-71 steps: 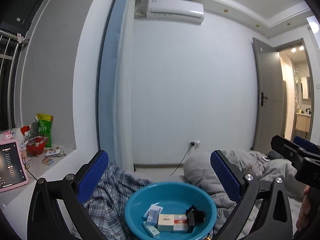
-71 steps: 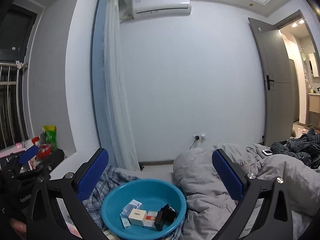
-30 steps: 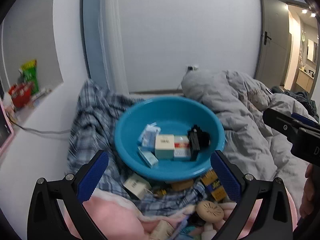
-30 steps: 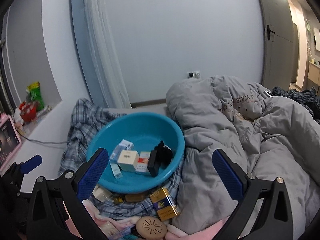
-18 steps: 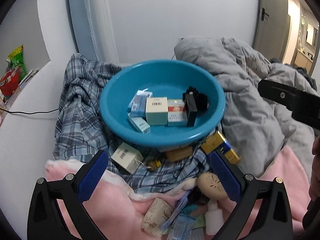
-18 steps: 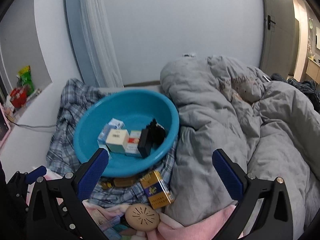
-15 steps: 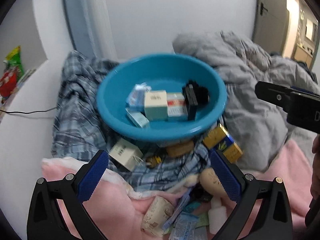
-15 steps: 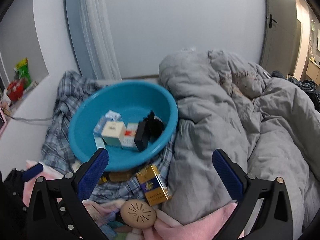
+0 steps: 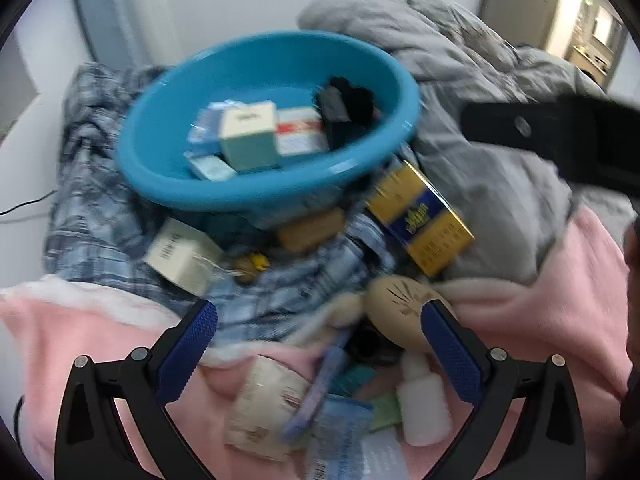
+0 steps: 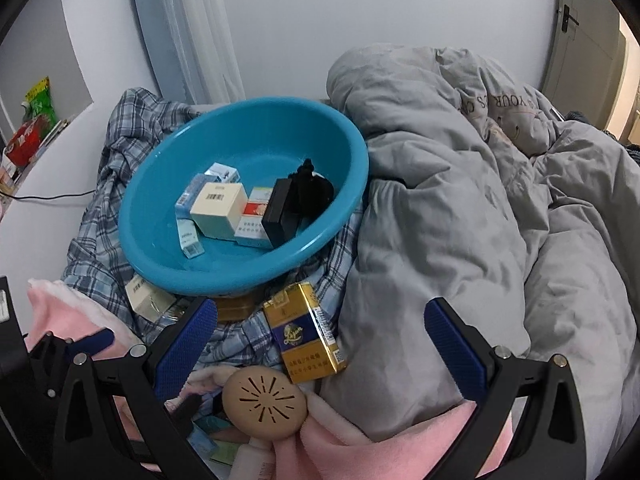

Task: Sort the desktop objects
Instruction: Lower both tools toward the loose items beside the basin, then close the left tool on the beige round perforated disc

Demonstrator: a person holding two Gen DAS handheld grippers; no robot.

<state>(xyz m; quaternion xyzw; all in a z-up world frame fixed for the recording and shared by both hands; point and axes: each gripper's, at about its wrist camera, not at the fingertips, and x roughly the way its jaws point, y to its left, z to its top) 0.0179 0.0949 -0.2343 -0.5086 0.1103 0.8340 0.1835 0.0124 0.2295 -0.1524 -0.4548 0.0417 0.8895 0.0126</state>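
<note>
Small objects are being sorted into a blue basin (image 10: 352, 168) that sits tilted on a plaid cloth (image 10: 92, 240). Several cartons, among them a pale box (image 10: 218, 210), and a black item (image 10: 300, 196) are already lying in the basin. More things are lying loose in front of it: a gold-and-blue pack (image 10: 304, 332), a tan round case (image 10: 264, 404) and a small cream box (image 9: 184, 256), spread over the plaid cloth and a pink blanket (image 9: 552, 320).

The step in hand is judged to be an approach — nothing is being held. The left gripper (image 9: 318, 354) is being kept wide open and empty above the pile; the right gripper (image 10: 320, 344) is likewise spread wide and empty, with the gold-and-blue pack lying between its fingers but below them.

For the next move, one loose object would have to be singled out and the fingers lowered around it — the soft bedding is likely to give underneath.

In the blurred left view a white bottle (image 9: 424, 404) and flat packets near the fingers are shown; in the right view these are mostly cut off, while a grey duvet (image 10: 480, 200) is shown clearly.
</note>
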